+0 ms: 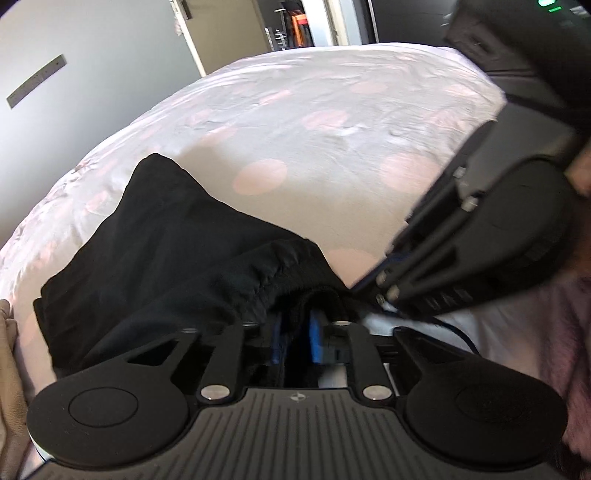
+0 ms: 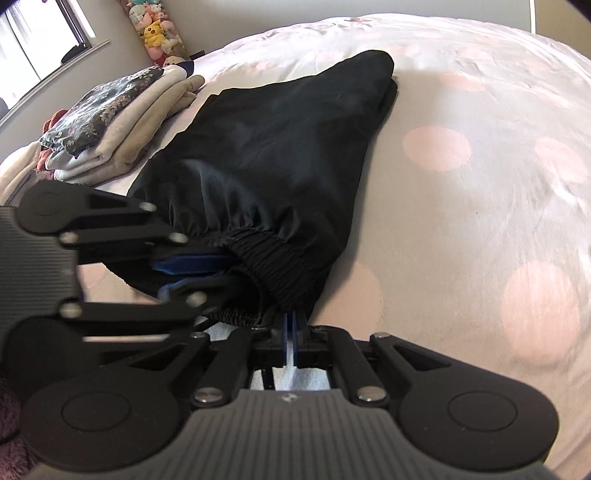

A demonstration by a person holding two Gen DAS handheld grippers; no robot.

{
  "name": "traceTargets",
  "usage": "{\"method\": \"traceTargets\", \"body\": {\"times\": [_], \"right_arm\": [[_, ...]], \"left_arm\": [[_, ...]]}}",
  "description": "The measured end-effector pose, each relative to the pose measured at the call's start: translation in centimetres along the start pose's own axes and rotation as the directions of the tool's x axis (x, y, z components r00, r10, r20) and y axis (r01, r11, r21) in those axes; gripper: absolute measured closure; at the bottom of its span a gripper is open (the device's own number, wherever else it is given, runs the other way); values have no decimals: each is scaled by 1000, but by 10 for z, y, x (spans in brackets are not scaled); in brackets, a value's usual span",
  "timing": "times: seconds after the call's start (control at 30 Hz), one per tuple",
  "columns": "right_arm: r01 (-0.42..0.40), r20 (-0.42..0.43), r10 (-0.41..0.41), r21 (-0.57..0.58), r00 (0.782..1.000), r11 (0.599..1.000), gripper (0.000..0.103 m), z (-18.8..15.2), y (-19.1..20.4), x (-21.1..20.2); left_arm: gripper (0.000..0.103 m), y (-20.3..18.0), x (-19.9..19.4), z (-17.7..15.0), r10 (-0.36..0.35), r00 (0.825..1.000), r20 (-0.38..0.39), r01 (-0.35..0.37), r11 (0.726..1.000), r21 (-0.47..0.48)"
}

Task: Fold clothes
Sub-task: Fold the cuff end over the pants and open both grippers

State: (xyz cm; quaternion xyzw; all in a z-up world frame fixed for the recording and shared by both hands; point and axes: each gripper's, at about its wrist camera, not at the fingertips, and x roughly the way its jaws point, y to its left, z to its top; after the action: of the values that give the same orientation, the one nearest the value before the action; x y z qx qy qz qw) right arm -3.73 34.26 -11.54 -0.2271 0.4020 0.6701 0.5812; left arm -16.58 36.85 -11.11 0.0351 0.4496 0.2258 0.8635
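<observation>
Black pants point(image 2: 266, 147) on the bed point(image 2: 480, 206), spread over the spotted cover, with the stretchy waistband point(image 2: 273, 254) at the near edge and the rest running off toward the far side. Looks doubled over along its length, two layers showing at the far end, though hard to be sure. Left gripper point(image 1: 295, 339) clamped on the waistband, blue fingers point(image 1: 316, 339) close together with black cloth pinched between them. Right gripper point(image 2: 291, 334) clamped too, right next to the left one, its blue fingers nearly touching and nipping the bottom corner of the same waistband. Both grips side by side at the near edge of the bed, not far apart. Pile of folded clothes point(image 2: 122, 122) at the left edge of the bed, just beside the pants: a flowery dark piece on top, beige and white ones under it. Row of soft toys point(image 2: 157, 31) by the wall past the far left corner. Some clothes done and stacked, by the look of that pile. Pants only part way: long and loose on the cover, not yet a small neat bundle. Likely left to do: bring the waistband end over to the far end, press flat, then onto the pile. Hard to tell whether the waistband is being lifted or laid down right now. Blurry near the grippers, so finer detail not clear.
</observation>
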Motion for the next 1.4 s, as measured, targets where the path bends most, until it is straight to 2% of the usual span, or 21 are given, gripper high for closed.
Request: {"method": "traceTargets", "body": {"times": [0.1,0.13,0.23,0.27,0.43,0.5,0.53,0.57,0.6,0.7,0.8,0.9,1.03,1.1,1.13,1.17,1.4], "right_arm": [[14,-12,-15,-29,1000,999,100,-2,2,0],[19,-16,-20,-38,1000,999,100,-3,3,1],[27,-22,-28,-45,999,999,101,-4,3,1],[29,-23,-30,-41,999,999,101,-3,2,1],[34,-23,-35,-27,999,999,100,-5,-1,0],[35,-24,-36,-33,999,999,100,-6,0,0],[34,-25,-35,-33,999,999,100,-6,0,0],[33,-27,-33,-29,999,999,100,-6,-1,0],[30,-28,-30,-21,999,999,100,-6,-3,0],[30,-28,-30,-11,999,1000,100,-6,-5,0],[42,-22,-43,-24,999,999,100,-5,-2,-3],[56,-5,-57,-52,998,997,96,-5,3,-10],[70,44,-66,-100,997,992,92,-5,9,-27],[76,76,-67,-127,995,989,87,-5,13,-32],[76,89,-64,-142,994,987,78,-6,16,-33],[80,97,-66,-158,993,984,75,-6,19,-33],[95,147,-62,-225,987,970,73,-6,30,-33]], "left_arm": [[81,2,-15,-5,10,1000,2,-10,1000,15],[78,3,-18,-5,35,999,8,-35,999,17],[58,4,-22,-5,118,993,27,-119,993,28],[57,4,-22,-5,131,991,23,-132,991,38],[58,4,1,-11,109,988,-108,-100,992,81],[74,5,10,-13,105,982,-159,-92,992,90],[93,7,13,-14,107,975,-194,-92,992,81],[99,9,16,-15,112,966,-233,-97,993,71],[100,14,18,-17,103,958,-268,-93,994,48],[100,32,21,-24,0,941,-338,-29,996,-83],[100,39,17,-25,-27,943,-331,-14,993,-119],[99,44,2,-22,-38,955,-295,3,993,-119],[86,56,-31,-24,-34,974,-225,6,992,-122],[72,67,-45,-28,18,981,-193,-47,988,-149],[58,70,-46,-29,27,981,-193,-58,986,-157],[52,71,-44,-29,29,980,-198,-62,985,-161],[51,83,-29,-31,47,971,-236,-94,977,-193]]}}
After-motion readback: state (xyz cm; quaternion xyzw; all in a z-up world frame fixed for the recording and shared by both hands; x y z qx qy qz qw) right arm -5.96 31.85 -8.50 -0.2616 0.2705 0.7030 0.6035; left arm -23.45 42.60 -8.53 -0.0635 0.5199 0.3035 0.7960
